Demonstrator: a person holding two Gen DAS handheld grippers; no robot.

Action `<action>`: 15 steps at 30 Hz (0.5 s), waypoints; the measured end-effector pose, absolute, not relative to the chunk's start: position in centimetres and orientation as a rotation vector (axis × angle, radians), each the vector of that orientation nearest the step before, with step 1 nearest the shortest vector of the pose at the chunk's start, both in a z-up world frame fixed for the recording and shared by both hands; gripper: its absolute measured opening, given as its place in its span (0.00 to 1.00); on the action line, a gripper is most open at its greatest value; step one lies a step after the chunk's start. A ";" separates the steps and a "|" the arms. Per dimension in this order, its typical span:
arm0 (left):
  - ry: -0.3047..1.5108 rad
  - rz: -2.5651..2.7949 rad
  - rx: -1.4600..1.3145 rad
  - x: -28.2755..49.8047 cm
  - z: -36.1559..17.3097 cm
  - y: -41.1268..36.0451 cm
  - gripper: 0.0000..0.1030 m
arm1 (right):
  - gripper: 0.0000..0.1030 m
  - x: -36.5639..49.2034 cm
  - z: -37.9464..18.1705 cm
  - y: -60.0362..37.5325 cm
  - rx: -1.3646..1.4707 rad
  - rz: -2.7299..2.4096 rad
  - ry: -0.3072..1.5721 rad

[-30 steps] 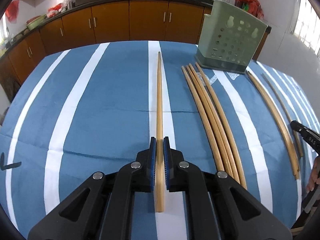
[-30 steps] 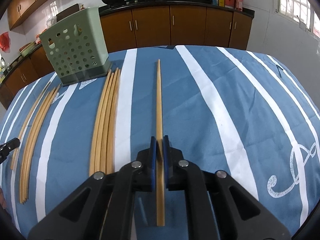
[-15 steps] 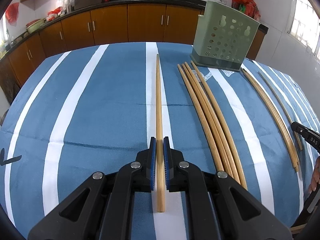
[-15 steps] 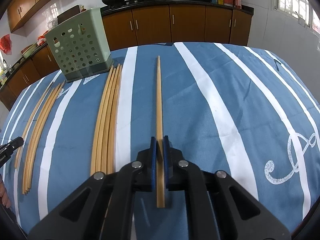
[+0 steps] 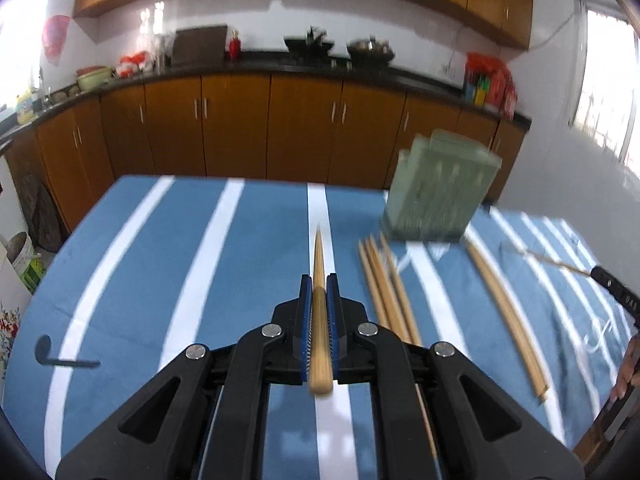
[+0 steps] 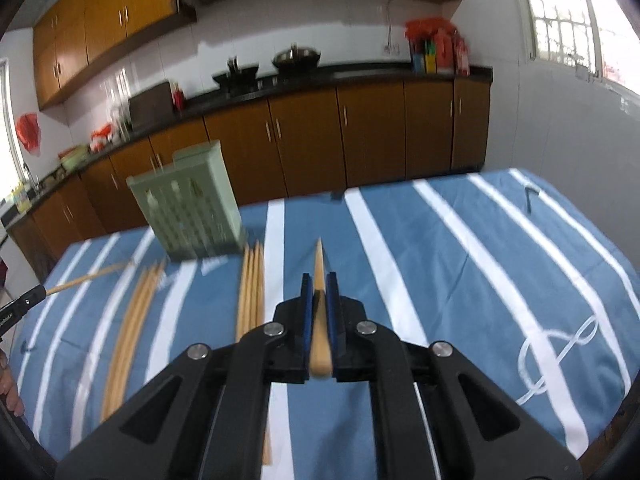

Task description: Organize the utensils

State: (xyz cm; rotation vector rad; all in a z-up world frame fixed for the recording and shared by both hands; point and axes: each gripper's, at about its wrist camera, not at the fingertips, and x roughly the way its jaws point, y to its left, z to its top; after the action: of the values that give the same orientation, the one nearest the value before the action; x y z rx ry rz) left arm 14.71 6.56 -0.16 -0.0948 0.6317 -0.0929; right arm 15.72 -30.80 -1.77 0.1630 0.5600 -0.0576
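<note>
Progress, early: left gripper [image 5: 319,292] & right gripper [image 6: 319,292] each clamp one long tan wooden chopstick [image 5: 319,276] [image 6: 319,268] above blue striped desk [image 5: 200,280]; sage-green perforated plastic holder [image 5: 438,192] w/ few sticks; bundles [image 5: 384,280] left.

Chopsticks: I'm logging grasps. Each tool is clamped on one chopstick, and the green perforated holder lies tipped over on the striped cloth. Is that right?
Not quite. The green perforated holder stands upright on the striped cloth, as the right wrist view shows. The rest holds: the left tool is clamped on one chopstick, and the right tool on another chopstick.
</note>
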 end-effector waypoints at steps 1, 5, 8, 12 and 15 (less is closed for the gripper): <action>0.604 -0.090 -0.106 14.7 0.8 6.8 0.08 | 0.07 15.6 -1.3 -30.9 0.166 -0.058 0.542; 0.539 -0.081 -0.125 14.9 3.0 7.2 0.08 | 0.07 15.2 0.8 -31.3 0.180 -0.061 0.465; 0.513 -0.076 -0.126 15.5 4.0 7.5 0.07 | 0.07 15.2 2.0 -31.3 0.183 -0.061 0.433; 0.492 -0.067 -0.113 16.1 5.0 7.5 0.03 | 0.07 15.7 3.1 -31.1 0.175 -0.060 0.408; 0.476 -0.062 -0.099 16.5 6.0 7.6 0.02 | 0.07 16.1 4.5 -31.0 0.169 -0.052 0.379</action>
State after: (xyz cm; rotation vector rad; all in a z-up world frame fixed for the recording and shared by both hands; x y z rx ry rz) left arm 16.48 7.58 5.98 -0.0989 0.4760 -0.0623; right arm 16.09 -30.96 4.51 0.1688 0.3790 -0.0516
